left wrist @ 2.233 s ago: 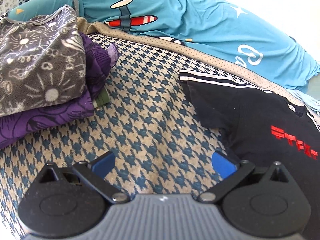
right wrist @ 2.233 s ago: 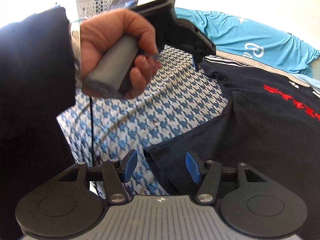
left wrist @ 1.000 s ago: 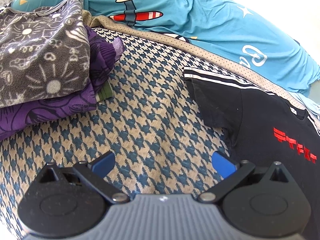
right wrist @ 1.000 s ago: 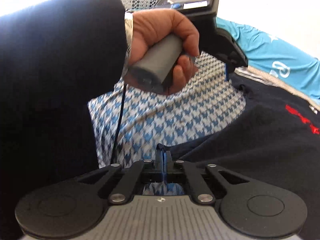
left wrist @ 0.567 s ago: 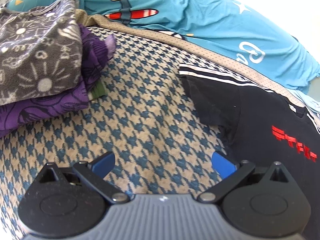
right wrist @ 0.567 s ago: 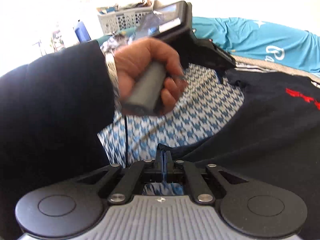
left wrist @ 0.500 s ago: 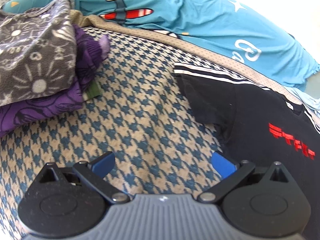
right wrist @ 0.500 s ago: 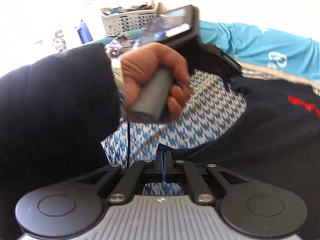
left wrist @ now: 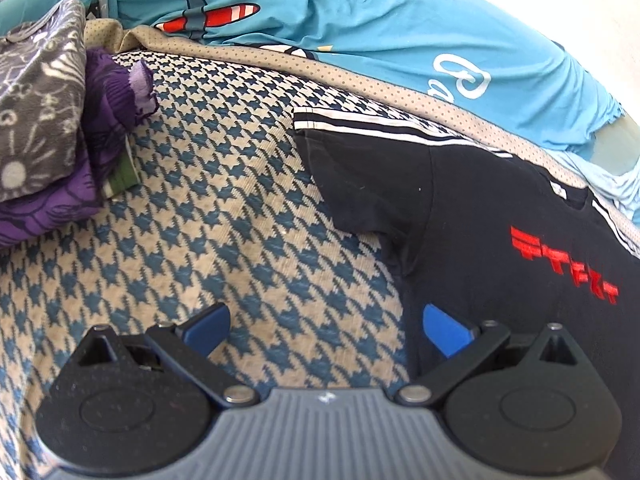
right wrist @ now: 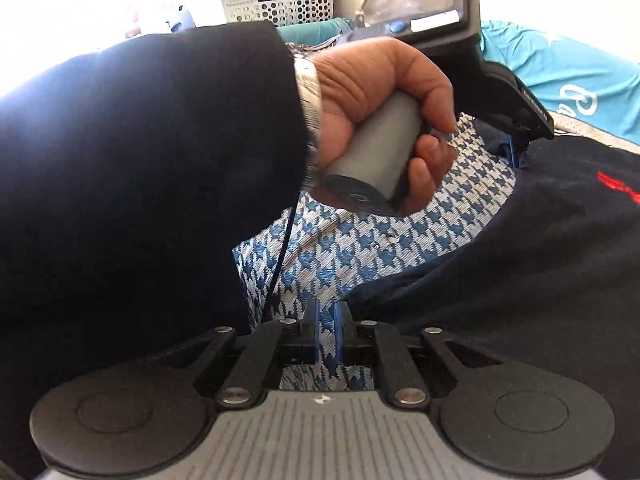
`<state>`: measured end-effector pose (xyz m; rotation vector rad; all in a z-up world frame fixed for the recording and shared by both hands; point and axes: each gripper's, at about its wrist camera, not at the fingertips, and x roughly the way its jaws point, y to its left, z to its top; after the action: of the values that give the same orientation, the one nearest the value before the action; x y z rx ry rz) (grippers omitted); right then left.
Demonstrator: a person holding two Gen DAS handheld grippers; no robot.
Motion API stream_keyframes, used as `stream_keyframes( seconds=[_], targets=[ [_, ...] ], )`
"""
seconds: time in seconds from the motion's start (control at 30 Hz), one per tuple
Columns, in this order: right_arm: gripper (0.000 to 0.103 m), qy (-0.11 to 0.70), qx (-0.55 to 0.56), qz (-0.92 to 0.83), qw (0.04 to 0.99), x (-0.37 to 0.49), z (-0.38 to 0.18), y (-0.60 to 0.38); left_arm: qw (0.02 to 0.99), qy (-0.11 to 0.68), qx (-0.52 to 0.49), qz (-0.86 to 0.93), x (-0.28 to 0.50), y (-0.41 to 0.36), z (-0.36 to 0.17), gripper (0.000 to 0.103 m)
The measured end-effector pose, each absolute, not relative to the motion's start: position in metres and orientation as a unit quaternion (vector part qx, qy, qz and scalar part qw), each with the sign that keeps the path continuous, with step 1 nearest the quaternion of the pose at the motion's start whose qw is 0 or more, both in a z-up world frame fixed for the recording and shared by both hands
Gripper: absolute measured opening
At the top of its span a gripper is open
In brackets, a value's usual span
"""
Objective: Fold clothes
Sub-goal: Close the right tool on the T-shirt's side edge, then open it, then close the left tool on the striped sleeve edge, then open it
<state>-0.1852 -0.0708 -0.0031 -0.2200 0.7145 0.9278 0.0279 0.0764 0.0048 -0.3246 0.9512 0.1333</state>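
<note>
In my left view a stack of folded clothes (left wrist: 44, 128), grey fleece on purple, sits at the upper left on the houndstooth cover (left wrist: 224, 216). A blue airplane-print shirt (left wrist: 360, 28) lies along the top. The black T-shirt (left wrist: 500, 232) with red lettering spreads over the right side, one sleeve pointing to the frame's centre. My left tool (left wrist: 326, 322) is spread wide and holds nothing, its right finger over the shirt's edge. In my right view a dark sleeve (right wrist: 140, 200) and the hand (right wrist: 376, 116) gripping the other handle block the left and centre; a white basket (right wrist: 280, 4) stands at the top. My right tool (right wrist: 326, 320) is parted by a narrow gap, just beside the shirt's hem, gripping nothing.
</note>
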Motion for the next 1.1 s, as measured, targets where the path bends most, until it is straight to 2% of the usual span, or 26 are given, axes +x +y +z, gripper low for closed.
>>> stream_keyframes(
  seconds=[0.43,0.63,0.87,0.97,1.0,1.03,1.1],
  targets=[
    [0.011,0.329,-0.092,0.404,0.848,-0.172,-0.003,-0.099,0.873,0.427,-0.236,0.023,0.046,0.082,-0.003,0.1],
    [0.026,0.33,-0.062,0.371,0.866,-0.157,-0.002,-0.116,0.875,0.421,-0.237,0.01,0.053,0.074,-0.011,0.1],
    [0.028,0.334,-0.032,0.351,0.874,-0.147,-0.006,-0.128,0.879,0.416,-0.233,-0.012,0.063,0.065,-0.018,0.098],
    [0.03,0.334,-0.02,0.346,0.877,-0.143,-0.006,-0.132,0.882,0.412,-0.227,-0.009,0.066,0.064,-0.018,0.085],
    [0.031,0.335,-0.016,0.343,0.877,-0.141,-0.007,-0.133,0.884,0.411,-0.223,-0.005,0.067,0.063,-0.018,0.075],
    [0.031,0.337,-0.013,0.34,0.878,-0.14,-0.008,-0.134,0.886,0.409,-0.22,-0.001,0.067,0.063,-0.018,0.07],
    [0.031,0.34,-0.009,0.334,0.879,-0.138,-0.011,-0.132,0.888,0.407,-0.215,0.001,0.068,0.061,-0.019,0.055]
  ],
)
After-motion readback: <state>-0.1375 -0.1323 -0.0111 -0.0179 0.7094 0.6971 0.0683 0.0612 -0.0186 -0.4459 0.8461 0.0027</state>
